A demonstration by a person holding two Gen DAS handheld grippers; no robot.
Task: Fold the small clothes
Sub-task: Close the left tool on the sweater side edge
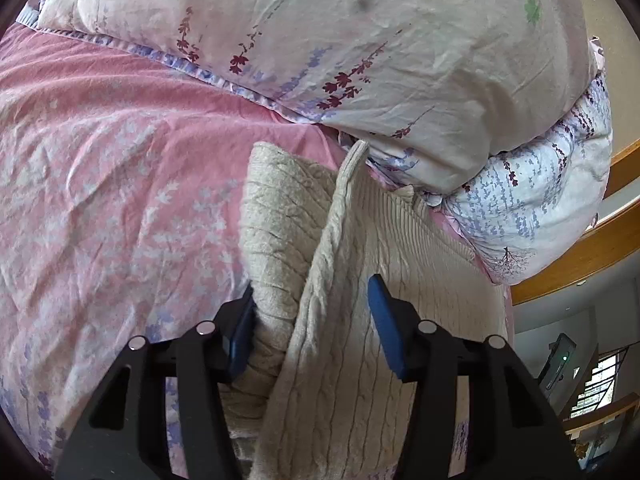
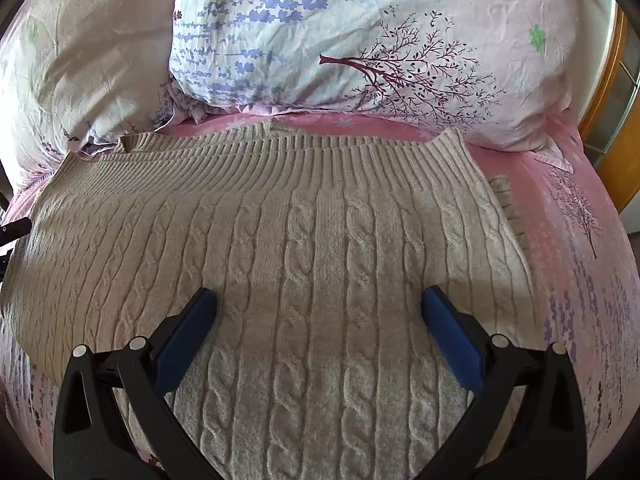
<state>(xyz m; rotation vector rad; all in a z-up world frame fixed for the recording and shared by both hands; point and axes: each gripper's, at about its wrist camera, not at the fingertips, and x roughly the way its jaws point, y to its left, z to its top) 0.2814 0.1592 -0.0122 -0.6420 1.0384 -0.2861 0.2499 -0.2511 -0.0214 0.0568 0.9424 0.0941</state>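
Note:
A beige cable-knit sweater lies flat on the pink bedsheet, its ribbed hem toward the pillows. In the left wrist view, one edge of the sweater is lifted and stands as a raised fold. My left gripper straddles that fold. Its left pad touches the knit, while the right pad stands clear of it with a gap. My right gripper hovers wide open just over the middle of the sweater, with nothing pinched between its blue pads.
A bulky floral duvet and pillows are piled right behind the sweater, seen also as the floral duvet. A wooden bed frame borders the bed on the right. Pink sheet stretches to the left.

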